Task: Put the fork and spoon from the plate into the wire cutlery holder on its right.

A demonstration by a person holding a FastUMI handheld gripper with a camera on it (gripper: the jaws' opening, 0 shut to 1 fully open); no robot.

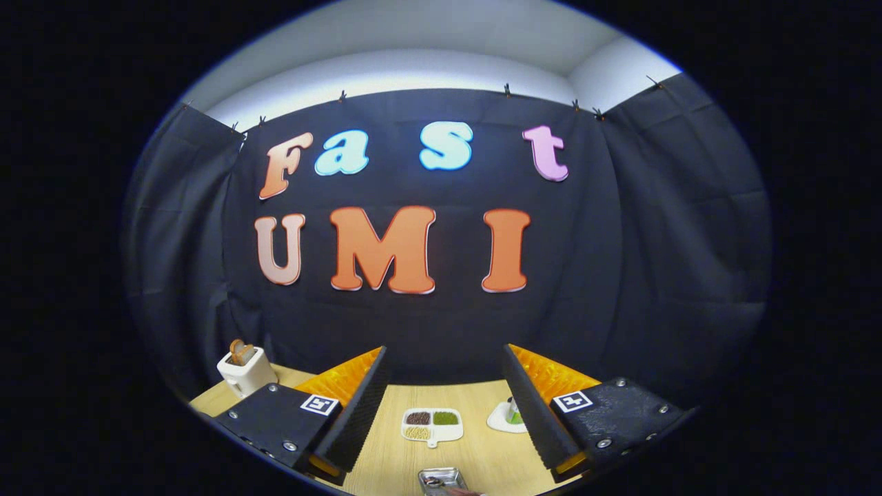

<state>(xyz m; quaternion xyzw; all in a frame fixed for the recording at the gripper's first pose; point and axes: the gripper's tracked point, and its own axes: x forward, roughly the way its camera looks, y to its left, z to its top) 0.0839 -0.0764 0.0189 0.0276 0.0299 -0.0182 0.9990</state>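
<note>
- The jaws (441,413) stand wide open with nothing between them, held level and high above a pale wooden tabletop (386,455), aimed at the booth's back wall more than at the work.
- Directly below the gap, nearest the camera, lies a small shiny metal tray or plate (441,479), cut off by the view; something thin rests on it, too small to tell as fork or spoon, so its long axis cannot be read.
- Judgement: the cutlery lies beneath and behind the fingertips, so the coming move calls for a downward tilt.
- Just ahead, between the fingers, sits a white divided dish (433,425) holding brown, green and tan portions.
- Beside the right finger, a white saucer (501,419) carries something green.
- Far left stands a white toaster (246,370) holding toast.
- The wire cutlery holder cannot be picked out.
</note>
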